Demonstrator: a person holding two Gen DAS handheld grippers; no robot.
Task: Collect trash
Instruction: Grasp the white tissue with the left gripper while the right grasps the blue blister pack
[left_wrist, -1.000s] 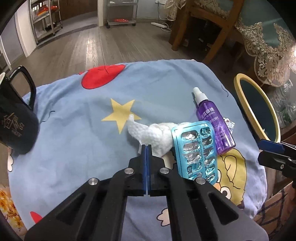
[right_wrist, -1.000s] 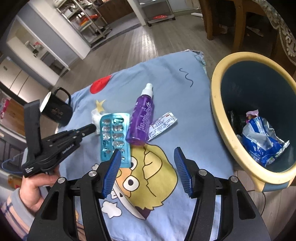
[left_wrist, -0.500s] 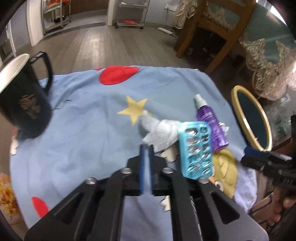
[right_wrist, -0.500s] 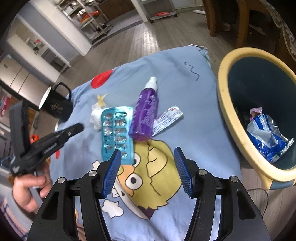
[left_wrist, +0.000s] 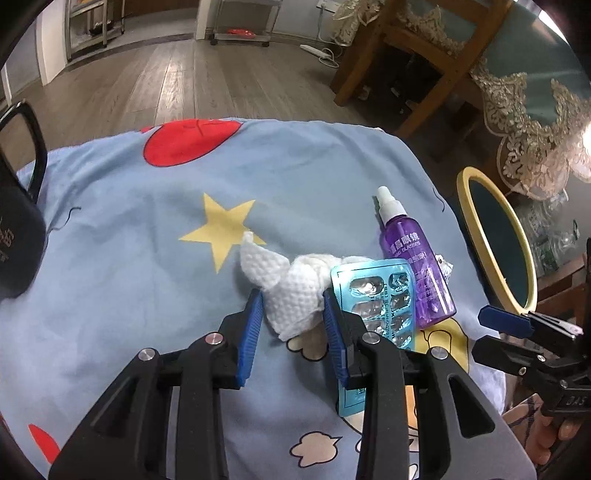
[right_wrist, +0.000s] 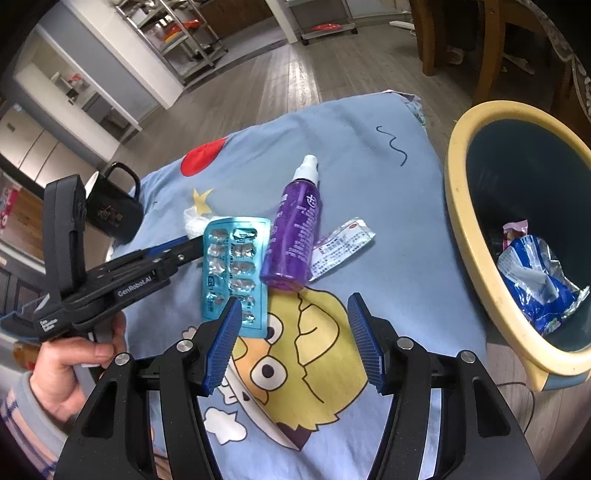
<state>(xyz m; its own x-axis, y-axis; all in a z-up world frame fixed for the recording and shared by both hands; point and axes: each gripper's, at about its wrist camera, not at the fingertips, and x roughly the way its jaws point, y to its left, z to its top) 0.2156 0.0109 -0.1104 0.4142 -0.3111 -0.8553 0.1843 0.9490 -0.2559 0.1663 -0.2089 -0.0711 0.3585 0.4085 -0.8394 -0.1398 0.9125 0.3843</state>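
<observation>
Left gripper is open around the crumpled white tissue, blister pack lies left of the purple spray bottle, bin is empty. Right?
Not quite: the bin is not empty. The right wrist view shows a crumpled blue wrapper and other trash inside. The rest holds: the left gripper, whose fingers have just been opening, is open around the crumpled white tissue, and the blister pack lies left of the purple spray bottle.

Both views sharp, no motion blur. Even, dim indoor light; soft shadows only. Bright glare flares at far right edge of left wrist view, well right of jaws. Window light sheens wood floor (left_wrist: 173, 77) beyond jaws. Strong fisheye bending at edges, dark vignette corners. Blister pack (right_wrist: 236, 273) foil glints ahead of left jaw in right wrist view.
</observation>
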